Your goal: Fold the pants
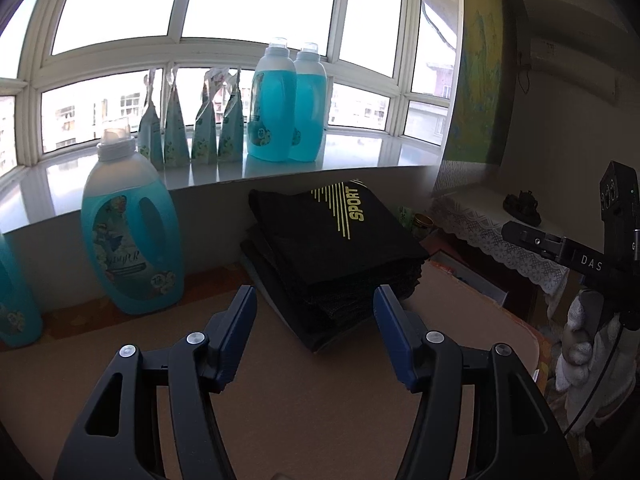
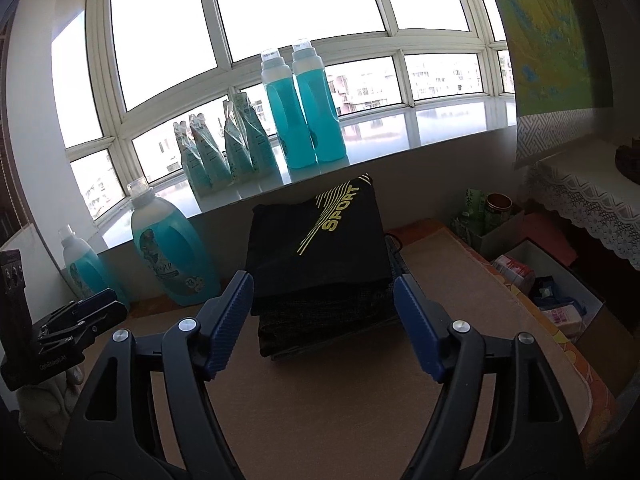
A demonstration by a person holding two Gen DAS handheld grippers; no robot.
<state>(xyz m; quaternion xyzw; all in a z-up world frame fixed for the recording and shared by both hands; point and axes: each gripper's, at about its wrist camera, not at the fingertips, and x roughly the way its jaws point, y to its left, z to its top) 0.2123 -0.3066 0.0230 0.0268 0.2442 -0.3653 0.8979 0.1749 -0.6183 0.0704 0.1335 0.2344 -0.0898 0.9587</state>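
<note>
On top of the flat brown desk (image 2: 352, 408), near the wall under the window: a tall stack of black folded pants (image 2: 320, 256), top pair lying flat. Looks like the folding is done, or a new pair not yet picked.

Both hands hold nothing. Left gripper (image 1: 316, 336) spread wide and empty, just in front of the stack. Right gripper (image 2: 322, 320) spread wide and empty too, fingers on each side of the stack's near edge, not touching as far as can be seen.

Could go wrong: a push or a low grab might tip the tall stack or slide the top pair off. A wide swing to the left might knock the big blue soap bottle with a white cap (image 1: 132, 236) standing on the desk close by.

Writing: "SPORT" in yellow with yellow stripes on the top pair. Letters "DAS" on the right tool, seen from the left camera. Bottle label too blurry to read.
</note>
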